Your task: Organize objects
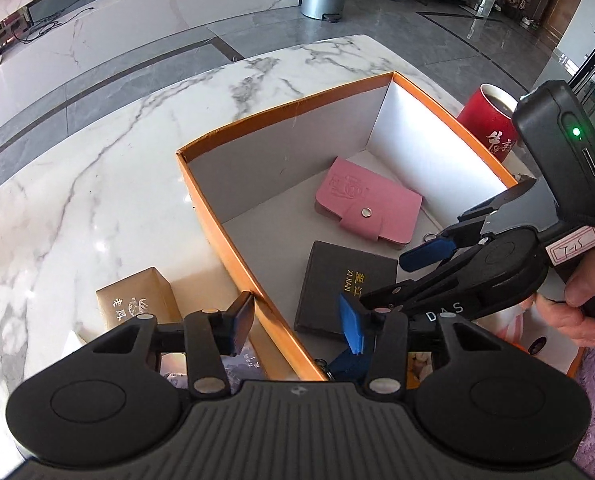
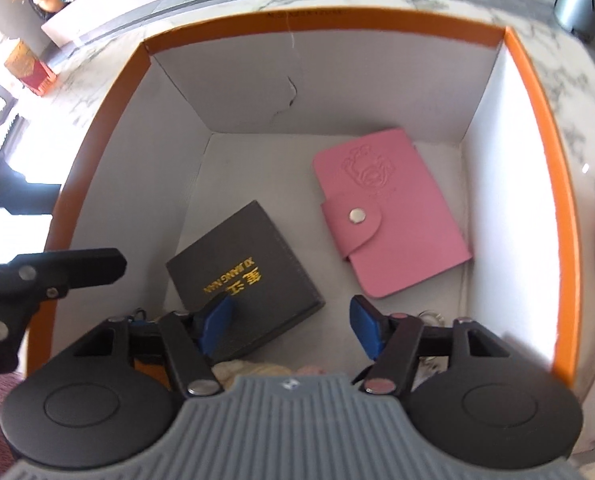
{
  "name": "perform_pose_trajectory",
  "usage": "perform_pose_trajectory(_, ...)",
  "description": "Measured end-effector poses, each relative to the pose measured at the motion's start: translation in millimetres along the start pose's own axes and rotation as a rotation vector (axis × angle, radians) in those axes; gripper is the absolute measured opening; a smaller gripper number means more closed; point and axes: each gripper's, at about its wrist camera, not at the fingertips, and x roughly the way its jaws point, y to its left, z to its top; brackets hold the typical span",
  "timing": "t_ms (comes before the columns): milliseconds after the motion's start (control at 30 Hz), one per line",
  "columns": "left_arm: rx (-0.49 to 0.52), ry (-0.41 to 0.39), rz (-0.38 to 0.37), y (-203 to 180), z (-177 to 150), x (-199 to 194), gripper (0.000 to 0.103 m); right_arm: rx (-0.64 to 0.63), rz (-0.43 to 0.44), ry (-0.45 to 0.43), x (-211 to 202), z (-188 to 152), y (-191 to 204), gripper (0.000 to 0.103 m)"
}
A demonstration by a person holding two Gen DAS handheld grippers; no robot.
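Note:
An orange box [image 1: 285, 112] with white walls stands on the marble table. Inside lie a pink snap wallet [image 1: 367, 204] [image 2: 385, 232] and a black box with gold lettering [image 1: 345, 288] [image 2: 245, 268]. My left gripper [image 1: 297, 326] is open and straddles the orange box's near wall, one finger outside and one inside, with neither pad pressing on it. My right gripper [image 2: 293, 324] [image 1: 397, 278] hangs open inside the orange box [image 2: 325, 26], just above the black box's near corner, holding nothing. A left gripper finger [image 2: 89, 266] reaches over the rim.
A small gold box [image 1: 137, 300] and printed cards [image 1: 241, 360] lie outside the orange box. A red mug [image 1: 489, 120] with dark drink stands beyond its far side. Key rings [image 2: 429, 316] lie on the box floor. A hand [image 1: 577, 300] holds the right gripper.

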Motion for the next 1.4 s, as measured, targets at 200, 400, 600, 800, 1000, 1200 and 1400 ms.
perform_pose_trajectory(200,-0.023,0.0,-0.012,4,-2,1,0.048,0.141,0.092,0.03,2,-2,-11,0.042)
perform_pose_trajectory(400,-0.028,-0.003,-0.013,5,-3,3,0.047,0.086,0.03,0.01,-1,-1,4,0.045)
perform_pose_trajectory(600,-0.039,-0.006,-0.021,7,-3,3,0.045,0.16,0.069,0.02,5,6,2,0.04)
perform_pose_trajectory(800,-0.043,-0.007,-0.027,9,-3,3,0.043,-0.114,-0.046,-0.058,1,16,30,0.037)
perform_pose_trajectory(1000,-0.042,-0.004,-0.029,13,-2,3,0.038,-0.149,-0.078,-0.054,-1,30,26,0.022)
perform_pose_trajectory(1200,-0.038,-0.001,-0.027,14,0,3,0.035,-0.131,-0.038,-0.065,8,45,25,0.022)
perform_pose_trajectory(1400,-0.035,-0.001,-0.024,15,2,3,0.032,-0.207,0.077,-0.072,21,57,38,0.02)
